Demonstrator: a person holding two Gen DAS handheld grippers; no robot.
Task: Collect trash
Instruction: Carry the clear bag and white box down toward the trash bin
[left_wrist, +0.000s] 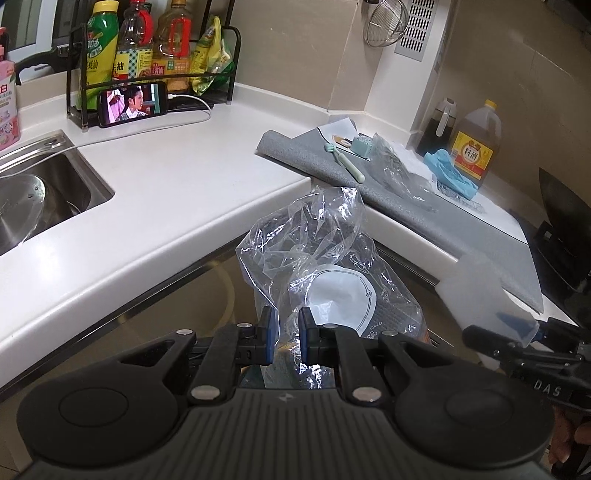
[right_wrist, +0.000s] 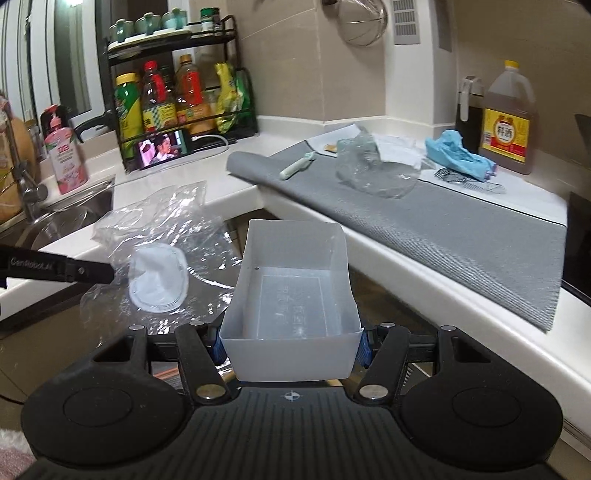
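My left gripper (left_wrist: 287, 334) is shut on a clear plastic bag (left_wrist: 306, 240) that holds a white face mask (left_wrist: 340, 295); the bag hangs in front of the counter corner. The same clear plastic bag (right_wrist: 166, 236) shows at left in the right wrist view, with the mask (right_wrist: 157, 280) inside. My right gripper (right_wrist: 290, 347) is shut on a translucent white plastic box (right_wrist: 291, 291), empty and open at the top; that white box (left_wrist: 476, 288) appears at right in the left wrist view. More trash lies on the grey mat (right_wrist: 443, 225): a crumpled clear wrapper (right_wrist: 373, 166), a blue glove (right_wrist: 458, 155), a pale green toothbrush (right_wrist: 295, 168).
A steel sink (left_wrist: 55, 192) with a pot lid is at left. A black rack of bottles (left_wrist: 155, 62) and a phone (left_wrist: 133, 103) playing video stand at the back. A large amber bottle (right_wrist: 508, 118) and a dark stovetop (left_wrist: 565, 236) are at right.
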